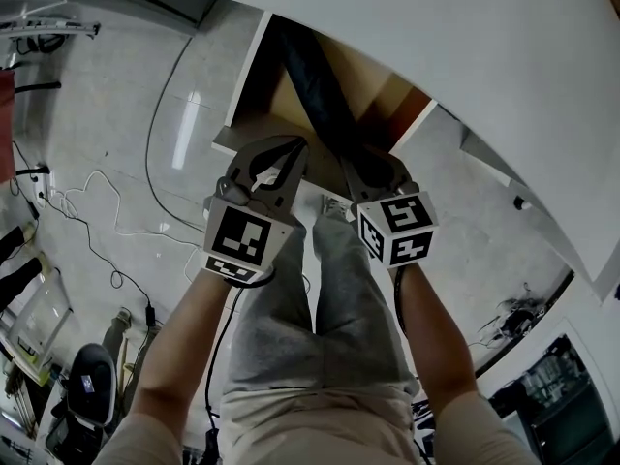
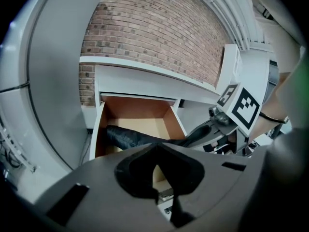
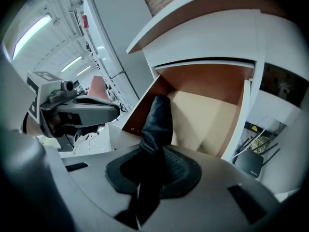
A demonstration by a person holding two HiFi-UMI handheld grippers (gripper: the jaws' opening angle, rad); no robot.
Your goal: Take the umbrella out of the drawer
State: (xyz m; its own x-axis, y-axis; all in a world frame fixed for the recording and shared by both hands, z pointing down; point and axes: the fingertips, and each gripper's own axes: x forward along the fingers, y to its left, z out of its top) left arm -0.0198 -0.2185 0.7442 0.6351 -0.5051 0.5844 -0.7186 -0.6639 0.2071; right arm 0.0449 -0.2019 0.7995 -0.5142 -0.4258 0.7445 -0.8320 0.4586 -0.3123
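Nearest, above the person's legs (image 1: pixel 320 298), the two grippers sit side by side, the left gripper (image 1: pixel 294 151) at 9 o'clock of the right gripper (image 1: pixel 373 170). The left jaws are pressed together at their tips with nothing between them, pointing at the drawer's front edge. The right jaws pinch the near end of the umbrella (image 1: pixel 325 95), its dark folded fabric bunched between the pads. From that grip the umbrella runs away towards 11 o'clock. Most of its length lies inside the open drawer (image 1: pixel 249 71), slanting across the tan bottom, with its far end towards the back at 12 o'clock. Beyond and above, the white counter (image 1: pixel 436 46) overhangs the drawer's rear half. The task looks early: the umbrella is gripped but not out. The main risk, as I judge it, is the hold itself. The pads press on soft, slippery fabric at one end of a long thing, so the weight of the free end could make it droop, twist or slide out of the jaws. A steep lift could also jam the far tip against the counter's underside. A pull that is too flat could snag the fabric on the drawer's front edge. The left gripper is close enough to be knocked if the umbrella swings towards 9 o'clock.
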